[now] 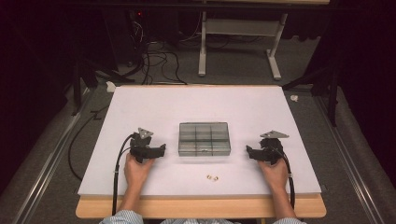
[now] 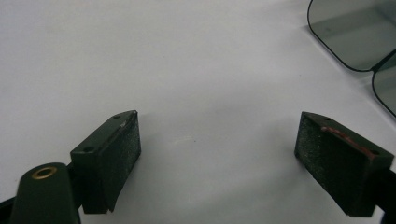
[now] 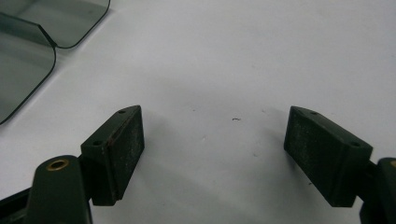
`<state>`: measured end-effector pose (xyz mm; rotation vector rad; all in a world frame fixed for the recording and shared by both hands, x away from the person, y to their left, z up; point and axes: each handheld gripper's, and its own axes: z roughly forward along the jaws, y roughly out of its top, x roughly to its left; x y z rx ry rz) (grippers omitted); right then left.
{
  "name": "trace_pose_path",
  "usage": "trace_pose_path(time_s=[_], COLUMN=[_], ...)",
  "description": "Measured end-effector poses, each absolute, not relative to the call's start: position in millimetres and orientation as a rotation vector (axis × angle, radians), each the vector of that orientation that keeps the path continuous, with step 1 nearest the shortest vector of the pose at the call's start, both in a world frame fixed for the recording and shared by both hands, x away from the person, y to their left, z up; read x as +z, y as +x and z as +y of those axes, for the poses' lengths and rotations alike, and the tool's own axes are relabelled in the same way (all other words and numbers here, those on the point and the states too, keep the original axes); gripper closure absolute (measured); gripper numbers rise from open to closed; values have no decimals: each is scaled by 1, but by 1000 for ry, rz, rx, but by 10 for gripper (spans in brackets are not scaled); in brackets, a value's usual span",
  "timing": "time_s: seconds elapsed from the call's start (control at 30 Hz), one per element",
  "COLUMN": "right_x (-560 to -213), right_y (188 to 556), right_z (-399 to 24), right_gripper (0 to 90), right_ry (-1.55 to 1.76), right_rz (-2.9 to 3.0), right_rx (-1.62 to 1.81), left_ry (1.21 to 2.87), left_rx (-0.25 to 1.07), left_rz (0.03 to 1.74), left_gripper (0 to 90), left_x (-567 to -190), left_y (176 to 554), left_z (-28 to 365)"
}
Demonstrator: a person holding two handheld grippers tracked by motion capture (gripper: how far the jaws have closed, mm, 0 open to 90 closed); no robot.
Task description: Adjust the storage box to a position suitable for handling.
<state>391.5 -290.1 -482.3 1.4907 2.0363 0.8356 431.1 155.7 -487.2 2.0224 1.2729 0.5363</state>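
Table sheet (image 1: 140, 107) is slick; the box (image 1: 204, 138), between the left gripper (image 1: 161, 148) and right gripper (image 1: 250, 151), both with jaws apart and empty, could skid if nudged. Nearer the person, two small brass pieces (image 1: 212, 178) may roll off.

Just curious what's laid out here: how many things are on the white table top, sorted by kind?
Clear grey compartment box: 1
Small brass-coloured pieces, in front of the box: 2
Hand-held grippers, left gripper and right gripper, each beside the box with jaws open: 2
Total: 5
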Motion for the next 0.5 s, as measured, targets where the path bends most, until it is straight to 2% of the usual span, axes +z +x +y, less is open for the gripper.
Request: trace_pose_path(time_s=[0.5], right_x=[-482], right_y=[392], right_z=[-290], right_gripper=[208], right_ry=[1494], right_rz=[2038], right_rx=[838], left_ry=[2023], left_rx=[534], left_rz=[1273], left_gripper=[147], left_x=[-487], left_y=[431], left_z=[156])
